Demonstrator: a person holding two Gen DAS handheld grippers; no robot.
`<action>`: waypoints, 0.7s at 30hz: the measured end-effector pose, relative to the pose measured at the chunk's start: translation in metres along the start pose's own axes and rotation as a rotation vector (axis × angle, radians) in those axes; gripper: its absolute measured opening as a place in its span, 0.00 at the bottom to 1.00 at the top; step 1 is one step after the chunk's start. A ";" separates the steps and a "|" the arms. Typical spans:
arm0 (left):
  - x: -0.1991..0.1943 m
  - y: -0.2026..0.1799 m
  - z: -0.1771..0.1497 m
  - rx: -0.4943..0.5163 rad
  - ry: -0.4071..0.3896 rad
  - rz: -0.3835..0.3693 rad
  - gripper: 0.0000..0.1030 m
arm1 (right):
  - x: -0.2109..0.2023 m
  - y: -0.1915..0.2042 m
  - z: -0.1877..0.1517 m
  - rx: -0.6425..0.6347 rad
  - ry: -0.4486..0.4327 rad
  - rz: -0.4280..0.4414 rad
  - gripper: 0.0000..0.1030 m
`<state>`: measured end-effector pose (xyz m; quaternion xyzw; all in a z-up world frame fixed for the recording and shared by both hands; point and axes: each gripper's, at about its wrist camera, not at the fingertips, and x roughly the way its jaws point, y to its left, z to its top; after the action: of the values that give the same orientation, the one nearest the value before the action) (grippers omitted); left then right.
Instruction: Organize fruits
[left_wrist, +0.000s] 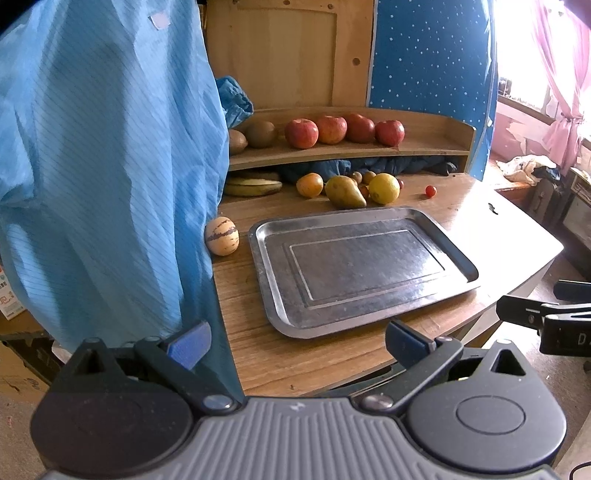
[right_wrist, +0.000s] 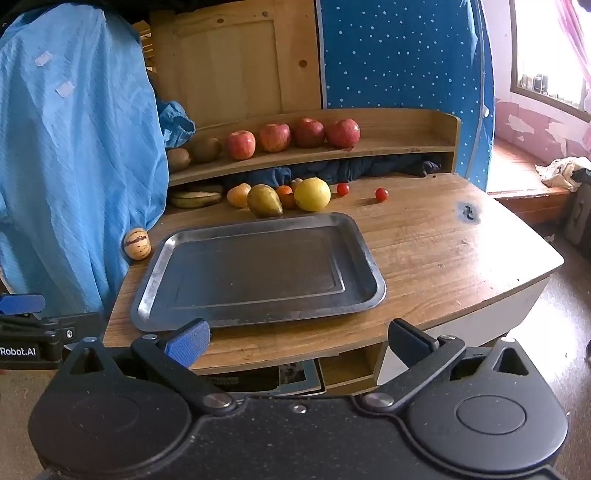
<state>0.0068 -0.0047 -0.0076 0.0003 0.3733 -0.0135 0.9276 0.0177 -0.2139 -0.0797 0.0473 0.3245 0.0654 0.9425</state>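
Both grippers wide apart, empty, short of tray (right_wrist: 258, 273).
Pear (right_wrist: 264, 201) at 12 o'clock past tray, stem toward 4; right gripper (right_wrist: 299, 343) nearer than left gripper (left_wrist: 295, 341).

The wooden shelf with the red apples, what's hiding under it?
Under the wooden shelf lies crumpled dark blue cloth, with yellow-brown bananas poking out at the left. Anything behind the cloth is covered.

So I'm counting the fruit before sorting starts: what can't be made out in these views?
- Bananas: both views, partly under the shelf and behind the blue garment.
- Small brown fruits: mostly hidden by the pear and lemon; count unclear.
- Leftmost kiwi: left view, cut by the garment.
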 end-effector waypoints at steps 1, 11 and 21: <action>0.000 0.000 0.000 0.000 0.001 0.000 1.00 | 0.000 0.000 0.000 0.001 0.001 0.000 1.00; 0.004 -0.003 0.001 0.003 0.017 -0.005 1.00 | 0.002 -0.004 -0.002 0.009 0.011 0.000 1.00; 0.007 -0.007 0.004 0.003 0.028 -0.008 1.00 | 0.006 -0.008 -0.001 0.012 0.021 0.005 1.00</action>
<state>0.0143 -0.0116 -0.0101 0.0005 0.3863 -0.0176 0.9222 0.0224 -0.2213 -0.0851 0.0531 0.3345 0.0664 0.9386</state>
